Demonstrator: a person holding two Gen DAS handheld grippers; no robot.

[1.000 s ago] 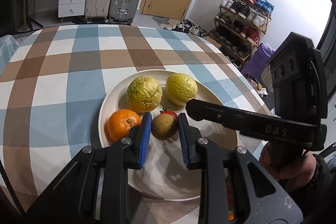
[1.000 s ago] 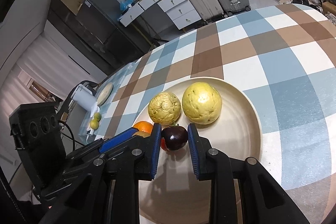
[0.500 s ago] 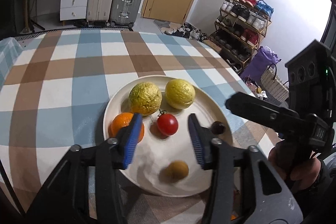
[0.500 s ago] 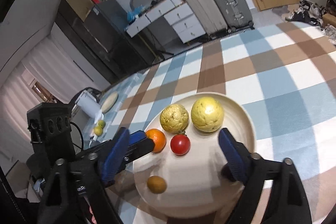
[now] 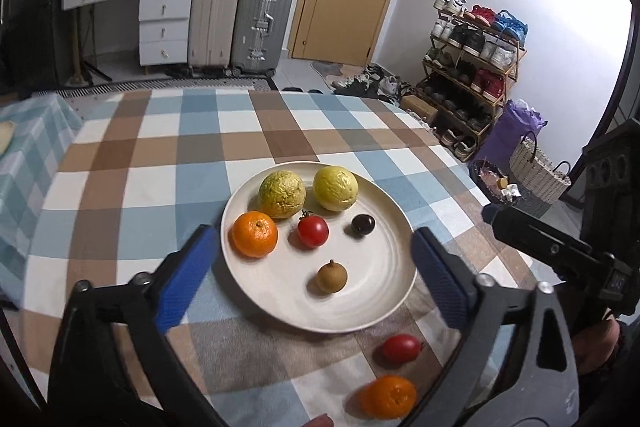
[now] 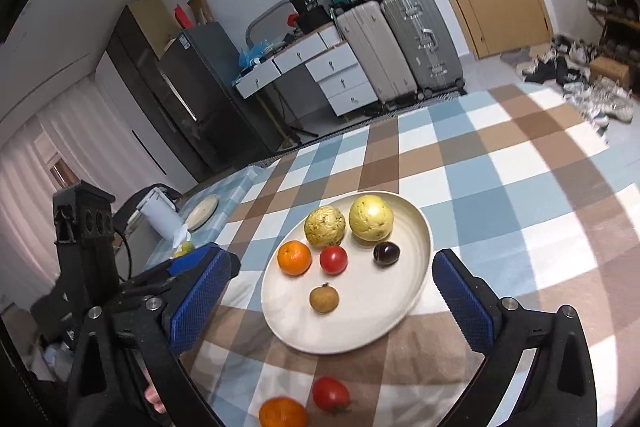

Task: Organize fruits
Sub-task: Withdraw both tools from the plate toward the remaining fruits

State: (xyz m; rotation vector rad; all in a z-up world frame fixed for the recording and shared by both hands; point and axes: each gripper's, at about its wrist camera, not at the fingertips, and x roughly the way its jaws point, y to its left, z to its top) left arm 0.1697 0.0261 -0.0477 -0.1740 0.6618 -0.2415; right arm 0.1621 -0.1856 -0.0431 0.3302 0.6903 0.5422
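The left gripper point(image 5: 312, 267) hovers with blue-padded jaws spread wide and nothing between them. The right gripper point(image 6: 332, 295) hovers alongside, equally wide and holding nothing.

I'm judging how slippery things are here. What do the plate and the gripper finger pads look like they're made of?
The plate looks like glazed ceramic, or possibly melamine: cream, smooth, with a soft sheen and a raised rim. The finger pads of the left gripper look like blue rubber or soft plastic, matte with a fine grid texture, mounted on black rigid plastic arms.
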